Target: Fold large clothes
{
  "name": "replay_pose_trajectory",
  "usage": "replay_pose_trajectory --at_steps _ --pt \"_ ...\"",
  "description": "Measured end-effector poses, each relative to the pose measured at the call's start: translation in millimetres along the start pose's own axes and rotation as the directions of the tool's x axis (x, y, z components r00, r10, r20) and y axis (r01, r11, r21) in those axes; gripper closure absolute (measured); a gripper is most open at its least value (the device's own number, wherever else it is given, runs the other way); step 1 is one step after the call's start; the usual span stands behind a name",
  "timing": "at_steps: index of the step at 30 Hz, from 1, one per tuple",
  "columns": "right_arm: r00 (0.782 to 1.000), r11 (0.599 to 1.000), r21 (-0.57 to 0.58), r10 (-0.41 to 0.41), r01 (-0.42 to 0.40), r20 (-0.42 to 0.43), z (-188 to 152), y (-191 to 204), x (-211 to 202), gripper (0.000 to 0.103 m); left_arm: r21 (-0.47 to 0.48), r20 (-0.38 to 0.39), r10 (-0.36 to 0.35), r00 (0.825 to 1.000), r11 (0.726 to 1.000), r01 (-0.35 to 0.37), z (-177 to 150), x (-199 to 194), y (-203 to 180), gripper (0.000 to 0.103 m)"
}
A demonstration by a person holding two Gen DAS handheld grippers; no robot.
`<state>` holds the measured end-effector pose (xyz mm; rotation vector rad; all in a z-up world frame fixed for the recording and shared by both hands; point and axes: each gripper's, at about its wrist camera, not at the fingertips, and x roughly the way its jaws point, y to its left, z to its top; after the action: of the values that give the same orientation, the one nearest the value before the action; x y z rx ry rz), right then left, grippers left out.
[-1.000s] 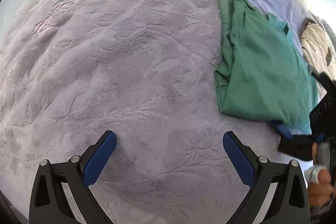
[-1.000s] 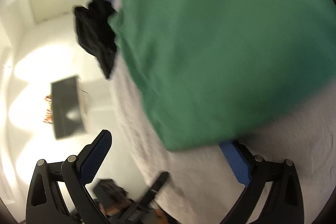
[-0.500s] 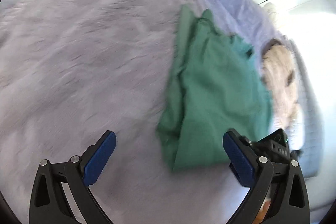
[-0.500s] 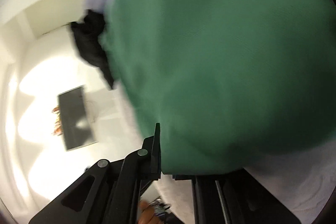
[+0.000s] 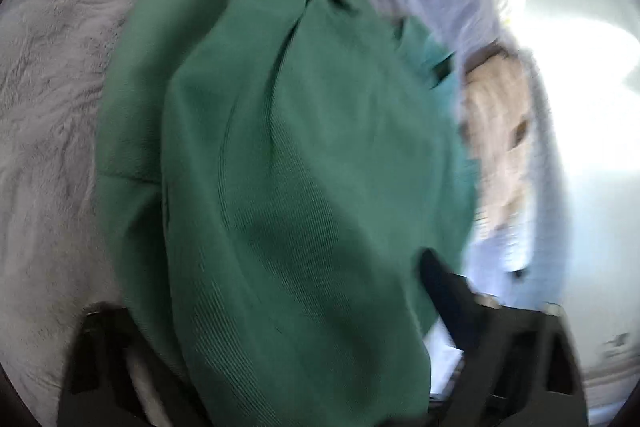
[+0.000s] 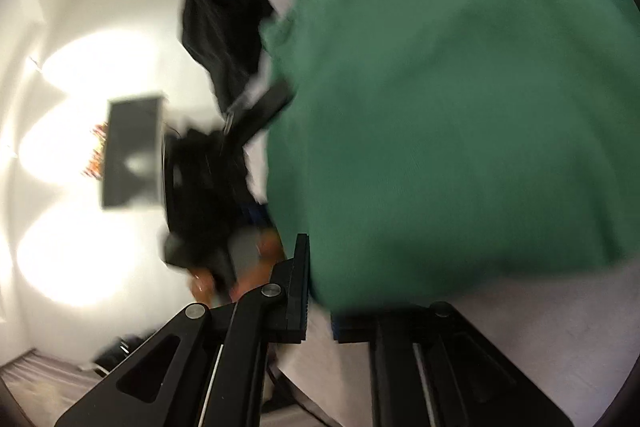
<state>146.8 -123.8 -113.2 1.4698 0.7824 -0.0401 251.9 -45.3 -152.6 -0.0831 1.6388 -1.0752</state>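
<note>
1. The green garment [image 5: 304, 167] is a plain mid-green knit with a fine ribbed weave you can see up close. It's already folded over itself, with a long crease down the left side and a bunched bit at the far end.
2. It's lying on the pale lilac fleece blanket [image 5: 52, 87] on the bed, with a cream fluffy thing [image 5: 500, 131] just to its right.
3. Left gripper [image 5: 280, 311]: its jaws have just been closing in, and the near edge of the garment sits between them. Too blurry to tell if the pads are actually pressing yet.
4. Right gripper [image 6: 320, 291]: jaws nearly together, pinching the garment's near edge.
5. A black garment [image 6: 224, 35] sits further off.
6. No labels, logos or writing readable anywhere.
</note>
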Motion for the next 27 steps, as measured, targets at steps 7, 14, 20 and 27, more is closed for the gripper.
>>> replay_pose_trajectory --at_steps 7,14,20,27 --pt "0.954 0.933 -0.203 -0.299 0.296 0.016 13 -2 -68 0.09 0.049 0.041 0.114 0.993 0.992 -0.116 2 -3 -13 0.083" --pt "0.839 0.813 -0.208 -0.519 0.543 0.162 73 -33 -79 0.099 0.157 0.19 0.107 0.976 0.978 -0.138 -5 -27 -80 0.087" --pt "0.898 0.882 -0.172 -0.428 0.439 0.103 83 -62 -71 0.099 0.302 0.244 0.079 0.967 0.941 -0.153 -6 -20 -183 0.087" --pt "0.947 0.953 -0.116 -0.255 0.281 0.193 79 -84 -174 0.098 0.499 0.245 0.054 0.968 0.849 -0.173 -15 44 -312 0.087"
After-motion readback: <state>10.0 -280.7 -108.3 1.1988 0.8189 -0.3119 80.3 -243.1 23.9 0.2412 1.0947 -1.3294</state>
